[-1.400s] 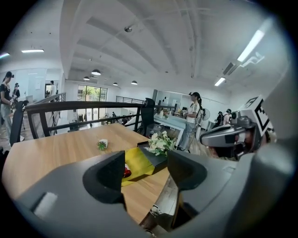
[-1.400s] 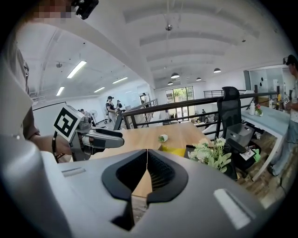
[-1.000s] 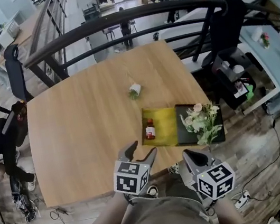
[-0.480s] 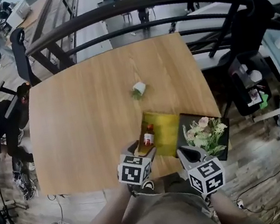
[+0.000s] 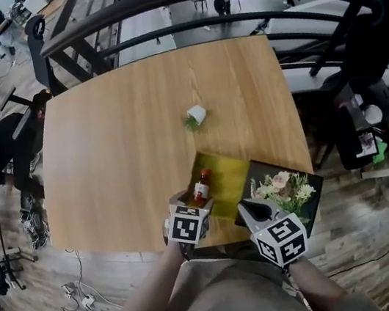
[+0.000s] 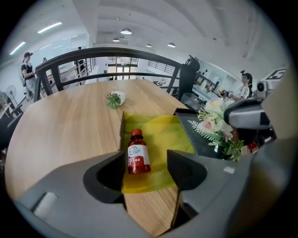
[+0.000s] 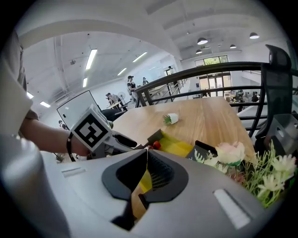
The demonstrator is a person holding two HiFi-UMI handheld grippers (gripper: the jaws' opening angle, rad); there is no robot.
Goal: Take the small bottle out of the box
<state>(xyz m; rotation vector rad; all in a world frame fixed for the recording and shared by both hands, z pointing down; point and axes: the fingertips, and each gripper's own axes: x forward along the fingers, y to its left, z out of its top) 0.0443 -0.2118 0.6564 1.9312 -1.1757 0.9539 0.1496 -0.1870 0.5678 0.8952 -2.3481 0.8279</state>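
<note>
Bottle now at spread jaws of left hand-held gripper.

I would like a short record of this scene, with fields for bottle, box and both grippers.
box: yellow, open, on the wooden table
bottle: red, lying in the box, cap pointing away
left gripper: open, bottle between its jaws, not clamped
right gripper: shut, empty
beside box: flowers

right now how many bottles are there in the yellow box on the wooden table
1. A small red bottle with a white label lies in the flat yellow box, along its left wall, just ahead of the left gripper. Nothing seems hidden.
</note>
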